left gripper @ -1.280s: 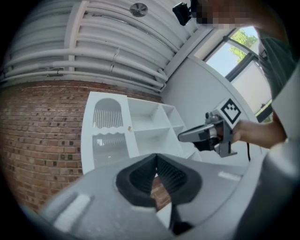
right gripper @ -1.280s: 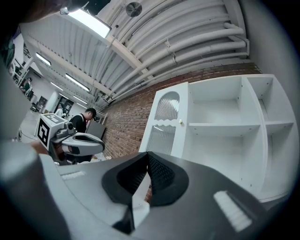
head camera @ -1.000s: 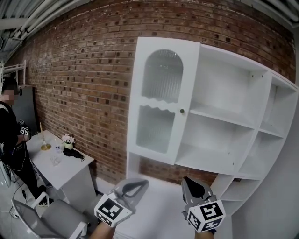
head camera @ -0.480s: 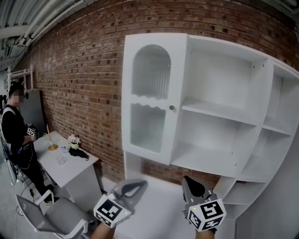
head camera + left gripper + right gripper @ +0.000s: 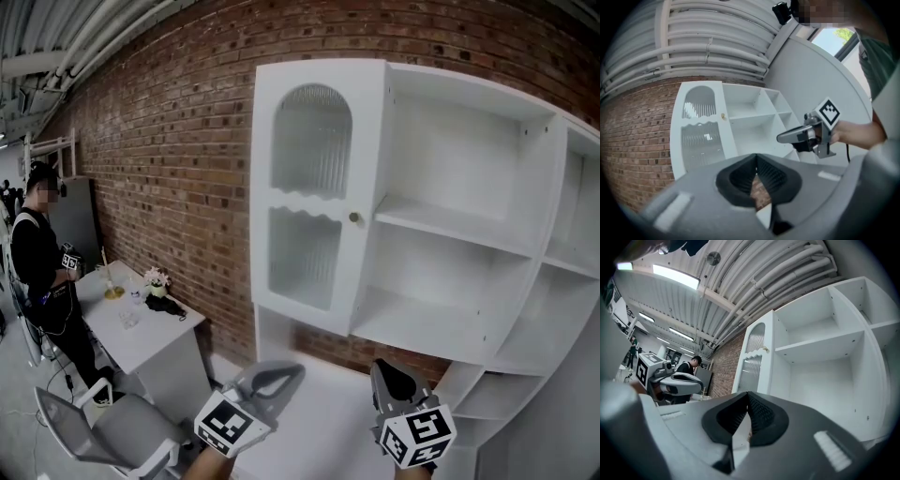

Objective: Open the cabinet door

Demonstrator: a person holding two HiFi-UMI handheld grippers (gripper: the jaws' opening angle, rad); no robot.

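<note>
Since the earlier frames the cabinet [image 5: 450,230] has drifted slightly across the head view and now stands squarer. Both tools have stayed low, at 6 o'clock.

**Task object.** The cabinet door [image 5: 314,187] is white, with arched ribbed glass. It fills the left column at 11 to 12 o'clock and appears shut. Its small knob [image 5: 354,217] sits on the right edge, near the centre of the view. The open shelves run from 1 to 3 o'clock.

**Tools.** The left gripper [image 5: 291,369] and the right gripper [image 5: 382,368] are both clenched on nothing, with their pads meeting. Both are well apart from the door and aimed roughly level towards it.

**Surroundings.** The brick wall [image 5: 169,141] is at 10 o'clock. A person [image 5: 42,253] is at 9 o'clock, beside a table [image 5: 150,337] at 8 o'clock.

**Technique (a judgement).** The step in hand is the approach.
- The right gripper lies nearer the knob's line.
- Its jaws should part before arrival and straddle the knob squarely.
- They should close firmly on the knob, since it is small and round and likely to slip.
- With the knob on the right edge, the hinges are presumably at 9 o'clock.
- The pull should therefore follow an arc towards the viewer and leftwards, not a straight tug.
- The left gripper should stay clear of the door's swing.
</note>
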